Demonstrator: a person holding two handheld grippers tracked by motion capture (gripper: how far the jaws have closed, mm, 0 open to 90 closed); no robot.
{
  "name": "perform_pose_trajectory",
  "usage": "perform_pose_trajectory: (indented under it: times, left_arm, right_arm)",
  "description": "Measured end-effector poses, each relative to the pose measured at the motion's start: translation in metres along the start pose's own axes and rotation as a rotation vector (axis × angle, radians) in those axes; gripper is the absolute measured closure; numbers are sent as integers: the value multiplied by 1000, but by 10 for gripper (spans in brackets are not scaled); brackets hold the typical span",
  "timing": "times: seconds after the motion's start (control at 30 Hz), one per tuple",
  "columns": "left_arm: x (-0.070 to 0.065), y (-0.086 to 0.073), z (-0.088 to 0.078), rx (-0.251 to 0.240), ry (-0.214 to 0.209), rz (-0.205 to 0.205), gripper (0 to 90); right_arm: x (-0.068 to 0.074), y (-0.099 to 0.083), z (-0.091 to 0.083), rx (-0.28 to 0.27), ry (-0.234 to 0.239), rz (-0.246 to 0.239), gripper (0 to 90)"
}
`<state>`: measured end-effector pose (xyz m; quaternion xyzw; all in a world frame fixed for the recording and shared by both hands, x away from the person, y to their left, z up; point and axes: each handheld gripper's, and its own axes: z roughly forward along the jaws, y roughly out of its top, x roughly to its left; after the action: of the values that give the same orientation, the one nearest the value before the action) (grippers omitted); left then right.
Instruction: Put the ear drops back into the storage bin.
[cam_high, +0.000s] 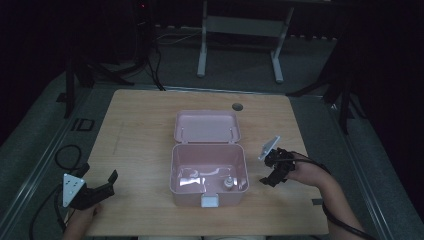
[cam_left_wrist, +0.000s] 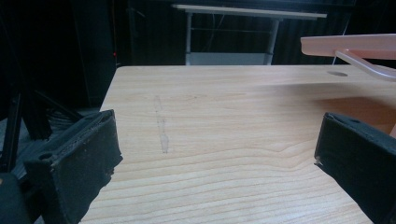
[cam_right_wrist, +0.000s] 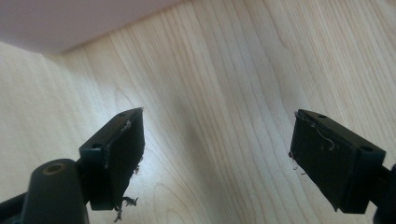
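Note:
A pink box (cam_high: 175, 172) stands open in the middle of the wooden table (cam_high: 140, 135), its lid (cam_high: 206, 126) folded back flat. Inside it lie a small round-topped object (cam_high: 228, 182) near the front right and something clear and shiny (cam_high: 192, 176). A white latch (cam_high: 210, 201) sits on the box's front wall. My left gripper (cam_high: 98, 174) is open near the table's front left corner, well apart from the box; its view shows bare wood between the jaws (cam_left_wrist: 217, 140) and the pink lid's edge (cam_left_wrist: 348, 45). My right gripper (cam_high: 265, 171) is open just right of the box, over bare wood (cam_right_wrist: 217, 140), with the pink box wall (cam_right_wrist: 70, 18) ahead.
A round cable hole (cam_high: 237, 106) sits in the table behind the box. A white-legged frame (cam_high: 201, 50) stands on the floor beyond the table. Black cables (cam_high: 67, 156) loop on the floor at the left. Dark stands flank the table.

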<state>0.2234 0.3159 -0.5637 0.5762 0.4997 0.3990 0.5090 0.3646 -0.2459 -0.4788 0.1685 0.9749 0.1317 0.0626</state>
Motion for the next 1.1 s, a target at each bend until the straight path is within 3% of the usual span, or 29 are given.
perform_pose_trajectory:
  times: [0.3, 0.5, 0.53, 0.7, 0.73, 1.0, 1.1]
  left_arm:
    - [0, 0, 0, 0, 0, 1, 4]
    - [0, 0, 0, 0, 0, 1, 4]
    - [0, 0, 0, 0, 0, 1, 4]
    - [0, 0, 0, -1, 1, 1, 4]
    - [0, 0, 0, 0, 0, 0, 4]
    - [0, 0, 0, -1, -2, 1, 4]
    - [0, 0, 0, -1, -4, 1, 4]
  right_arm:
    - [-3, -38, 15, -224, -67, 141, 174]
    - [-2, -55, 23, -275, -126, 194, 156]
    - [-3, -62, 25, -303, -144, 225, 155]
    - [-1, -75, 29, -349, -191, 279, 143]
    - [-1, -81, 31, -369, -206, 312, 141]
    - [0, -96, 37, -424, -282, 423, 136]
    - [0, -104, 37, -512, -371, 515, 136]
